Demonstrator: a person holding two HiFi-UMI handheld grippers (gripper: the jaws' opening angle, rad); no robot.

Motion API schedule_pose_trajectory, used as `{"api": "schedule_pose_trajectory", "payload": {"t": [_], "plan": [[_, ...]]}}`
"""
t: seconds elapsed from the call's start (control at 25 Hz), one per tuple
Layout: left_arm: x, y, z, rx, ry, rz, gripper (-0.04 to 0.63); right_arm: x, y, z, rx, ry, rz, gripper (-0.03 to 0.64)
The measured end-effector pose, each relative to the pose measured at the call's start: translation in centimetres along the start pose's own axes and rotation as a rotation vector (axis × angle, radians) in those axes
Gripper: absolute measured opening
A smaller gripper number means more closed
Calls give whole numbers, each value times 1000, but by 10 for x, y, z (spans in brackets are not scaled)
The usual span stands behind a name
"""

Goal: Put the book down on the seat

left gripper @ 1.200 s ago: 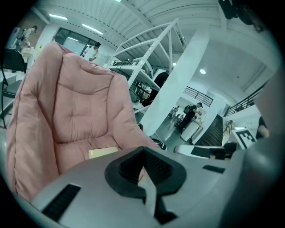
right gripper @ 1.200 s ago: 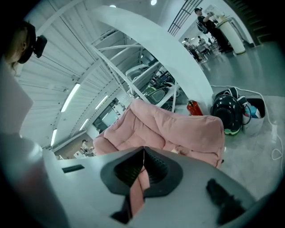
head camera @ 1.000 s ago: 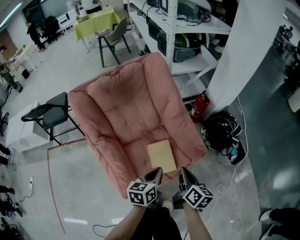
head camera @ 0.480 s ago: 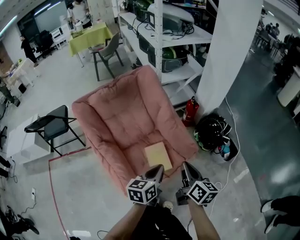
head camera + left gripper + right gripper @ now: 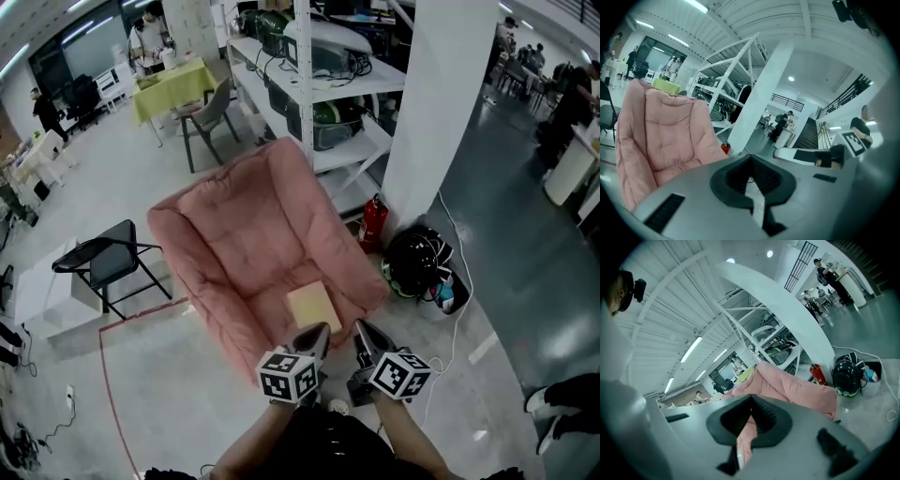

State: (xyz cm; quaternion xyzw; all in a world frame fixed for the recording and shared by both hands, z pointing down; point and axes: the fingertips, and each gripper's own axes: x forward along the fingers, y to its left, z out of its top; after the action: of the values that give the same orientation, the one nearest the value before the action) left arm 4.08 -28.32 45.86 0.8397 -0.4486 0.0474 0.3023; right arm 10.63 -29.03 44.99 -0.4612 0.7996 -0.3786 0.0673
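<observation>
A tan book lies flat on the front of the seat of the pink armchair. My left gripper and right gripper hover side by side just in front of the seat's front edge, above the floor, both shut and holding nothing. In the left gripper view the left gripper has its pads together, with the armchair to the left. In the right gripper view the right gripper is shut too, with the armchair beyond it. Neither gripper view shows the book.
A black folding chair stands left of the armchair. A red fire extinguisher, a black helmet and a white cable lie to the right by the white pillar. A shelf rack stands behind. Red tape marks the floor.
Both grippers have risen and drawn back from the seat, still shut. The book stays where it lay. The armchair looks smaller and farther below.
</observation>
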Motion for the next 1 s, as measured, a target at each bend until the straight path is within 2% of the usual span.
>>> {"api": "schedule_pose_trajectory", "payload": {"t": [0.48,1.0], "plan": [[-16,-2,6,9,-34,11,9,-13,9,-7,-8,1,9,12],[-25,5,-5,-15,-22,38,9,-16,20,-20,-62,24,45,12]]}}
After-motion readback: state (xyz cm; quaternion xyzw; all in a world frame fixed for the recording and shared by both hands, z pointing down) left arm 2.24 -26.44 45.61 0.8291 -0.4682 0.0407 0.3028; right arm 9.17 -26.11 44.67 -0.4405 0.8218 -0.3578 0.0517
